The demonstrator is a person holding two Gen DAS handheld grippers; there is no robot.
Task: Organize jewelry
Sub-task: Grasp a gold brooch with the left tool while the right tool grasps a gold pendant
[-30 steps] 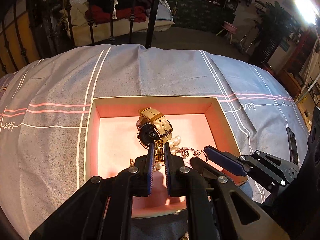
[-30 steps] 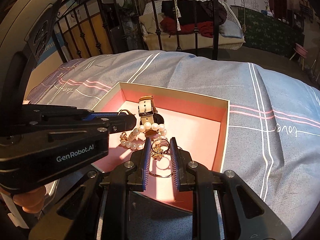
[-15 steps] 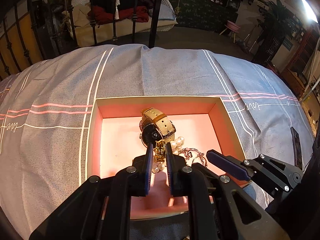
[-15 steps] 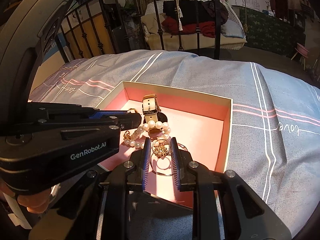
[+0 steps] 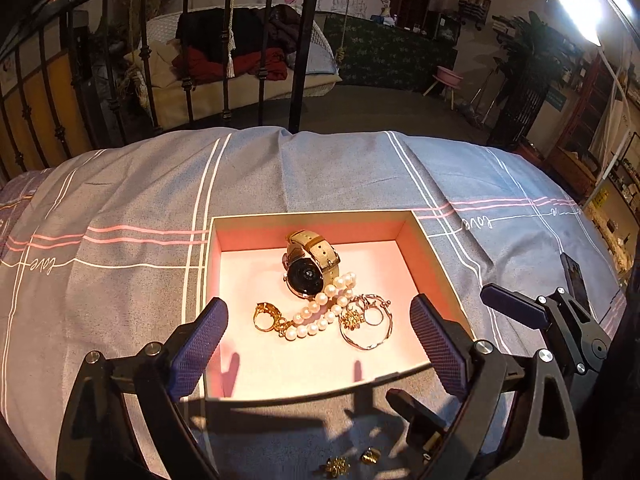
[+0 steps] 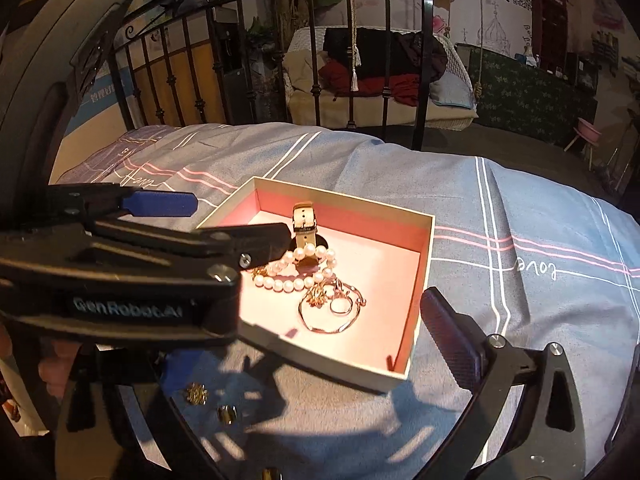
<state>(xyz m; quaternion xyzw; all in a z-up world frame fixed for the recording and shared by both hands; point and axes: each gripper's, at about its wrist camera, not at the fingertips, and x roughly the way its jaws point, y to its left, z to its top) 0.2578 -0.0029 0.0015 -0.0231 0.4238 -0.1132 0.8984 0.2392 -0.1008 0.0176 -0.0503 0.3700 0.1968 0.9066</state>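
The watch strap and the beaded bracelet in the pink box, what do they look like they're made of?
Watch strap: looks like beige leather or a leather-like material, matte, with edge stitching and a metal buckle. Beaded bracelet: round, glossy off-white beads that read as pearls, real or imitation cannot be told. Box: apparently matte cardboard.

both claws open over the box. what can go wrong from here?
1. Pearls, rings and bangle lie piled against the watch; gripping one may drag the others.
2. Two gold pieces sit on the bedspread below the left claw, in shadow, and could be missed or pressed into the cloth.
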